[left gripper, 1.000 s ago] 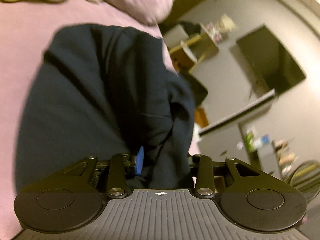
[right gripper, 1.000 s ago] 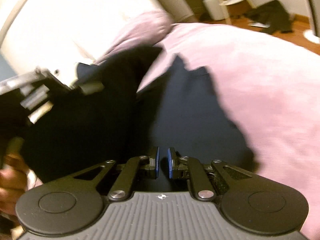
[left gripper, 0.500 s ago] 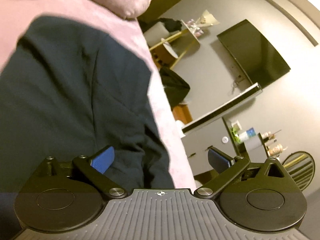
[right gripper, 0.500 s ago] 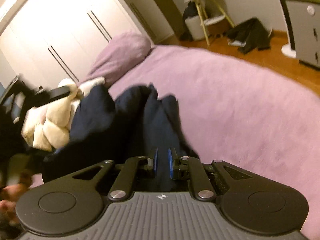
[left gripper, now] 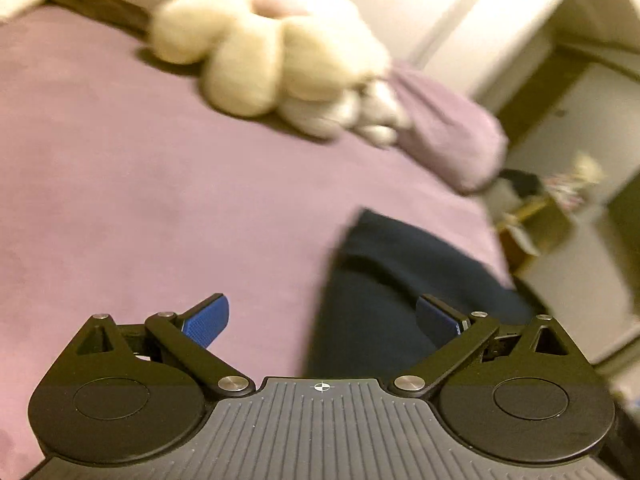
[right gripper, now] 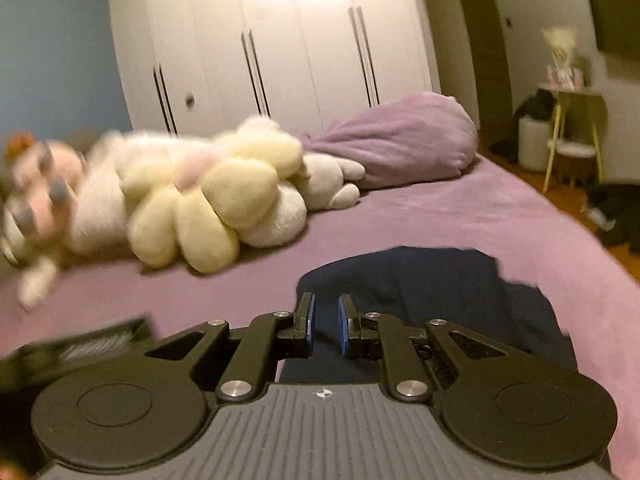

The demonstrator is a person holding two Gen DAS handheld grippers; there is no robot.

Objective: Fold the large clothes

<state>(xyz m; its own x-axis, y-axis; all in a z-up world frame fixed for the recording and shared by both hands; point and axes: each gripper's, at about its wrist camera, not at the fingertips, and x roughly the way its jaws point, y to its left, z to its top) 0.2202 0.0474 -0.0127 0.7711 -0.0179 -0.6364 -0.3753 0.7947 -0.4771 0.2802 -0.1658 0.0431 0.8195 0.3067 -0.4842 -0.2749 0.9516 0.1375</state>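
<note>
With my left gripper point(left gripper: 322, 322) spread empty and my right gripper point(right gripper: 324, 330) narrowed on nothing, the navy garment point(right gripper: 432, 292) lies bunched on the purple bed point(right gripper: 500, 216), awaiting a fresh edge grasp.

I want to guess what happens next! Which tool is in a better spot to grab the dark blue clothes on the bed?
Probably the right tool. The navy garment lies straight ahead of its slightly parted fingers. The left tool is wide open, but mostly faces bare purple bedspread, with the garment off to one side.
</note>
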